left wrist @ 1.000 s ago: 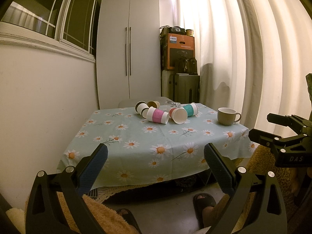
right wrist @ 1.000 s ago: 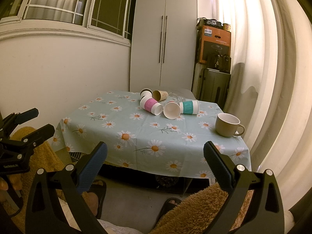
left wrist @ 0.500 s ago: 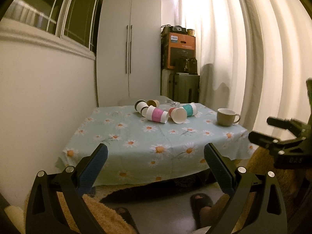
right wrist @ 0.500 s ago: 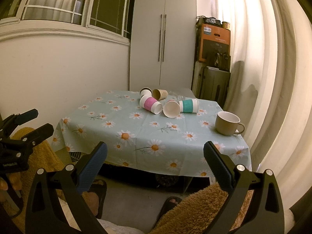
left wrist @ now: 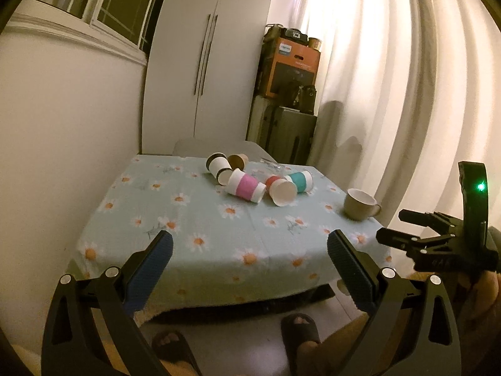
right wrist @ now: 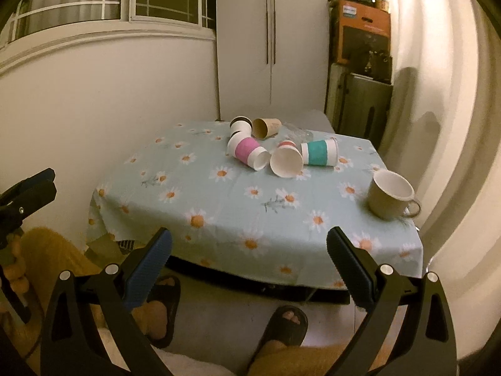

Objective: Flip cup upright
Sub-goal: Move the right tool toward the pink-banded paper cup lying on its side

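Both tools released, jaws wide, short of daisy-print tablecloth table (right wrist: 219,219): left gripper (left wrist: 250,269), right gripper (right wrist: 249,266). Pink-banded white paper cup (right wrist: 247,152) on side mid-table among toppled cups (nearest, likely first pick).

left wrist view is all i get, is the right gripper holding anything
Observer: No. The right wrist view shows the right gripper wide open and empty, short of the table.
Operator: brown cup is half hidden for me, how does it lie
Observer: The brown cup lies on its side, its mouth turned left, close beside the black-and-white cup.
Operator: anything behind it
Observer: A clear glass lies just right of it.
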Available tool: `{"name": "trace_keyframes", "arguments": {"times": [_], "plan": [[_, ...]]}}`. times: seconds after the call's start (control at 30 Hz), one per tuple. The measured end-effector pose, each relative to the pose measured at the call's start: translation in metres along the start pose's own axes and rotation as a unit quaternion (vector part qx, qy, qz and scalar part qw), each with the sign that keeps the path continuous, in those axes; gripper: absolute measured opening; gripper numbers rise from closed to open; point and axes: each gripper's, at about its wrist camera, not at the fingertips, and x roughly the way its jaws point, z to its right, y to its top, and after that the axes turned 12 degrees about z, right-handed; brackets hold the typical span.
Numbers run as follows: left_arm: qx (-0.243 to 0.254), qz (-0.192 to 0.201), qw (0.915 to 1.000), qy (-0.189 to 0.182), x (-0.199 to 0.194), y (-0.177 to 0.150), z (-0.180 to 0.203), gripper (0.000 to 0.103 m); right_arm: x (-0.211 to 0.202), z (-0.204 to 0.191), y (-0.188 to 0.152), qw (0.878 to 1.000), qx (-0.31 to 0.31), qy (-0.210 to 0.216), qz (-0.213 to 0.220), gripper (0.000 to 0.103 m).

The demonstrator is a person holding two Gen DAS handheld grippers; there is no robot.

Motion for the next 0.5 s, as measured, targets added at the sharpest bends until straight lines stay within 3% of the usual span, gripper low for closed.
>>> {"name": "trace_keyframes", "arguments": {"times": [0.33, 0.5], "plan": [[0.002, -0.054, 0.9985, 0.003, 0.105, 0.03, -0.038, 0.096, 0.097, 0.028, 0.054, 0.997, -0.026, 0.036, -0.061, 0.098], [-0.008, -0.08, 0.9967, 0.006, 0.14, 0.034, -0.054, 0.096, 0.137, 0.008, 0.083, 0.986, -0.13, 0.084, -0.067, 0.098]]}}
